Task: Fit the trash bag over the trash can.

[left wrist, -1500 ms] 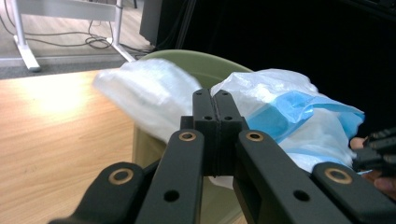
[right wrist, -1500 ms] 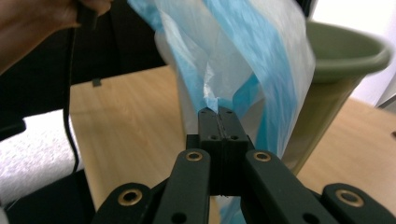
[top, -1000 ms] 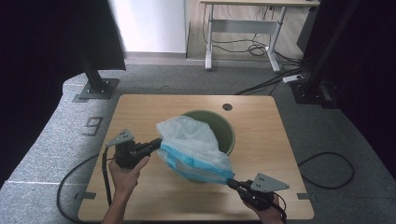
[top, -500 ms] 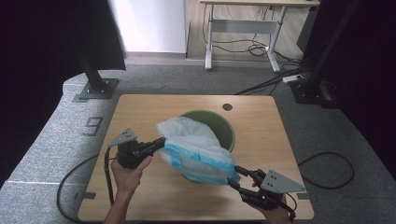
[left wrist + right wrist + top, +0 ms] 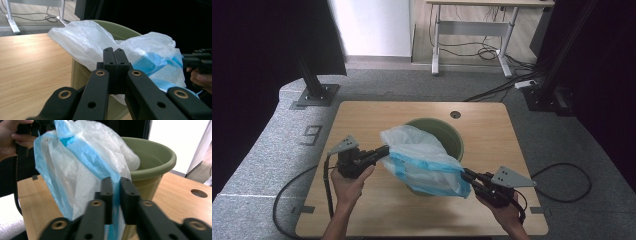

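Note:
A white plastic bag (image 5: 422, 160) with a blue rim hangs stretched over an olive-green pot (image 5: 452, 134) on the wooden table (image 5: 362, 117). My left gripper (image 5: 385, 150) is shut on the bag's left edge; in the left gripper view its jaws (image 5: 114, 53) pinch the white film (image 5: 82, 42) in front of the pot (image 5: 77, 75). My right gripper (image 5: 465, 174) holds the bag's front right corner. Its jaws (image 5: 116, 185) have just been closing, and the blue rim (image 5: 85, 155) is pressed between them, beside the pot (image 5: 155, 157).
A round cable hole (image 5: 455, 114) sits near the table's far edge. Black stand bases (image 5: 314, 95) flank the table on the grey floor. A desk frame with cables (image 5: 472, 45) stands behind. Gripper cables trail off the table's front corners.
The right gripper opened half a second ago, rose toward the bag and closed on its blue rim again. The left gripper has kept still.

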### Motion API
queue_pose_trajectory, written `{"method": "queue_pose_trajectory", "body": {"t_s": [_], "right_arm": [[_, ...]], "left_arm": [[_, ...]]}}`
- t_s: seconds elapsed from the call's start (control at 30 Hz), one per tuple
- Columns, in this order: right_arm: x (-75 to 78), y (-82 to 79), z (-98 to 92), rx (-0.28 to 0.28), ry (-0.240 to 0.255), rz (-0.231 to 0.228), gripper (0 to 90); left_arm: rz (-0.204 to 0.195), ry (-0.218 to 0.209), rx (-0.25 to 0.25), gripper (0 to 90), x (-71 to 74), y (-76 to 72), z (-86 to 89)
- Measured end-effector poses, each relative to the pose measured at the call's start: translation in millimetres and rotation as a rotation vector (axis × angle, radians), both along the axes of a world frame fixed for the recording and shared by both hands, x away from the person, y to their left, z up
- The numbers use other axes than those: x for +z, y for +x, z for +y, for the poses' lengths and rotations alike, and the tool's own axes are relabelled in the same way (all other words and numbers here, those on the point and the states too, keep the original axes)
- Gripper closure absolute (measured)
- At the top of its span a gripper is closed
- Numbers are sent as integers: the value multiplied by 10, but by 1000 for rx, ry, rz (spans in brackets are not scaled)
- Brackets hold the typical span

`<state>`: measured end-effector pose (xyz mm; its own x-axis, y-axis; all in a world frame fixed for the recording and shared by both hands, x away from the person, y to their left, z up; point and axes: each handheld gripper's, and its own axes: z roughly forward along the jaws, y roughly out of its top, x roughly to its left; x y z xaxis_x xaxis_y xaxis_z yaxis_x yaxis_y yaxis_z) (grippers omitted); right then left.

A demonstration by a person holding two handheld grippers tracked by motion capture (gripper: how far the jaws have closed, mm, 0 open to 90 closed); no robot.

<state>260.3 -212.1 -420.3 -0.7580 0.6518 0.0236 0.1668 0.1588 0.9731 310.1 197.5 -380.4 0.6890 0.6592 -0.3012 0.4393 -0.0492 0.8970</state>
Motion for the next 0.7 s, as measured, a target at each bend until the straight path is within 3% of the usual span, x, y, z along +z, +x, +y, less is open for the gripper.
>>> {"method": "queue_pose_trajectory", "body": {"t_s": [0.07,0.3,0.5,0.7], "right_arm": [[47,64,-17,-6,-9,-12,881],[228,309,-22,-56,-39,-51,888],[335,658,-88,-101,-8,-27,889],[369,884,-55,-125,-26,-25,888]], "left_arm": [[-1,4,0,898,9,13,-4],[-2,24,-8,898,110,104,-9],[8,57,-17,898,159,219,-58],[31,65,-8,898,157,320,-57]]}}
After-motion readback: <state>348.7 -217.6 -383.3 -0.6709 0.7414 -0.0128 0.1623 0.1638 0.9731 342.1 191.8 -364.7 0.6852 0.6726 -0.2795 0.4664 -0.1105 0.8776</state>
